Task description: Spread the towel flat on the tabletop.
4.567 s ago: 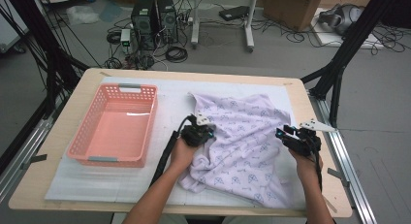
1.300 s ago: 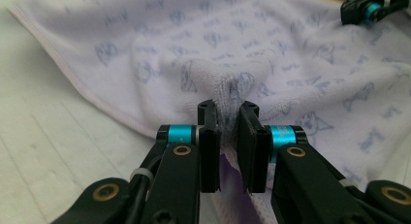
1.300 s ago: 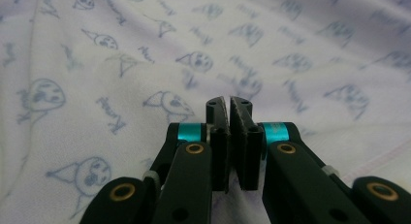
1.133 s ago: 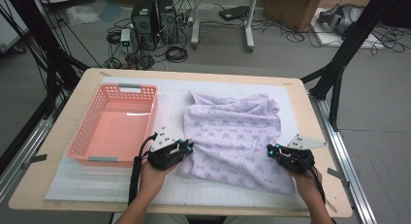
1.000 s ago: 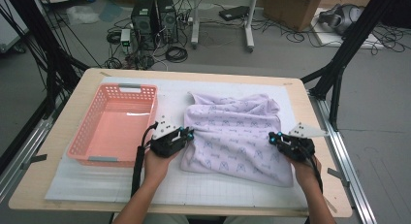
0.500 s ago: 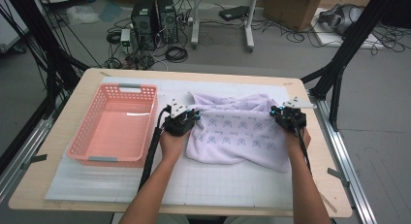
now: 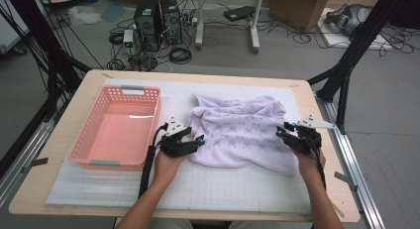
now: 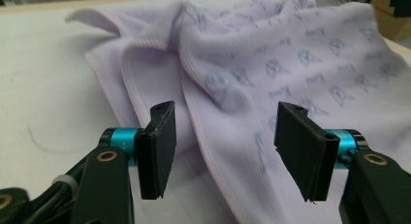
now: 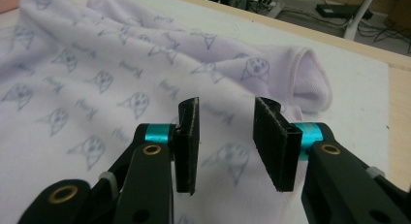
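A lavender towel (image 7: 237, 132) printed with small animal faces lies folded and rumpled on the white mat (image 7: 223, 189). My left gripper (image 7: 198, 141) sits at the towel's left edge. Its jaws have just been opening and now stand open, with the hem of the towel (image 8: 291, 64) lying loose under the gap of the left gripper (image 8: 228, 146). My right gripper (image 7: 280, 133) rests at the towel's right edge. Its jaws have also just been opening. In the right gripper view the right gripper (image 9: 226, 141) stands open above the towel (image 9: 97, 73), pressing nothing.
A pink plastic basket (image 7: 94, 162) stands empty on the mat to the left of the towel, close to my left hand. The table's wooden edge (image 7: 341, 199) runs past my right hand. Black frame legs and cables stand beyond the table.
Both grippers carried the towel's near edge away from the person and folded it over. They have since let go, opened and drawn back a little toward the person.
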The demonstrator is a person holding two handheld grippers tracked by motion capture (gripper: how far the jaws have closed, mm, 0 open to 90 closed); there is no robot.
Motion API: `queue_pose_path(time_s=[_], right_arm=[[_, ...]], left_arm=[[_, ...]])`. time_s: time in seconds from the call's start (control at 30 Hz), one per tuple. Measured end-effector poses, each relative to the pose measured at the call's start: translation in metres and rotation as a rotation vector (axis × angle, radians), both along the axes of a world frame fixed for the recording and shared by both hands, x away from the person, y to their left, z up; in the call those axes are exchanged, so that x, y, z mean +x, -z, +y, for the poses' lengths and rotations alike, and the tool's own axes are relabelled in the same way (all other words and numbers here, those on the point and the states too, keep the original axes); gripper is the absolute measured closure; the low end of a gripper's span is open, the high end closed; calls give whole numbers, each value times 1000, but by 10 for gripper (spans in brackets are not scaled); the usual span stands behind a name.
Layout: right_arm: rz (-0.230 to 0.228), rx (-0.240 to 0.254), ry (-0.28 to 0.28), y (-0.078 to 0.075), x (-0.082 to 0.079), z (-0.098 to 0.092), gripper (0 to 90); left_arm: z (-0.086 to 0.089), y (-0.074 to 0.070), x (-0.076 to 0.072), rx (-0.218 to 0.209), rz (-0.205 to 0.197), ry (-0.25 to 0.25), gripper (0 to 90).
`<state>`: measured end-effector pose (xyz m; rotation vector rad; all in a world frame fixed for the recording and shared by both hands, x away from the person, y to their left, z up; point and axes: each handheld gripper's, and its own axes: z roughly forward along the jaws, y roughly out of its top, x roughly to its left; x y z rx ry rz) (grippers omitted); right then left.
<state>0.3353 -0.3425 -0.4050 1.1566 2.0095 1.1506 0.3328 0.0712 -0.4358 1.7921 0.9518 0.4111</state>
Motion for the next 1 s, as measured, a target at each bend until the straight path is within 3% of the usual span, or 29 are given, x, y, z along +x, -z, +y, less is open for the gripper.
queue_pose_path(time_s=[0.13, 0.27, 0.33, 0.4, 0.43, 0.47, 0.5, 0.53, 0.57, 0.67, 0.77, 0.83, 0.9, 0.93, 1.0], right_arm=[[23, 17, -38, 5, -22, -8, 615], [98, -53, -136, 23, -42, -5, 605], [126, -77, -148, 31, -45, -3, 599], [151, -116, -127, 39, -44, -3, 595], [168, -123, -117, 43, -42, -3, 590], [170, -96, -119, 44, -41, -5, 617], [180, -83, -123, 44, -41, -5, 684], [192, -68, -144, 44, -41, -5, 830], [210, -50, -183, 44, -42, -4, 876], [269, -28, -223, 38, -37, -7, 882], [214, 8, -163, 33, -33, -14, 882], [185, 6, -109, 33, -27, -17, 882], [169, -16, -69, 35, -19, -15, 876], [158, -38, -55, 36, -16, -12, 863], [167, -75, -31, 39, -14, -7, 712]], left_arm=[[6, 5, -15, 1, 36, 47, 409], [9, 14, -22, 21, 102, 80, 405], [6, 13, -22, 24, 116, 90, 425], [2, 15, -20, 55, 173, 108, 508], [-1, 16, -20, 86, 182, 124, 567], [-1, 15, -21, 94, 173, 137, 632], [0, 14, -23, 92, 165, 161, 810], [0, 13, -26, 97, 153, 159, 823], [1, 13, -28, 96, 143, 163, 836], [8, 6, -35, 57, 115, 168, 839], [17, -3, -36, 24, 63, 116, 841], [19, -4, -28, 18, 75, 86, 840], [13, 2, -19, 44, 95, 54, 827], [9, 5, -16, 58, 112, 42, 769], [5, 11, -13, 55, 158, 27, 551]])
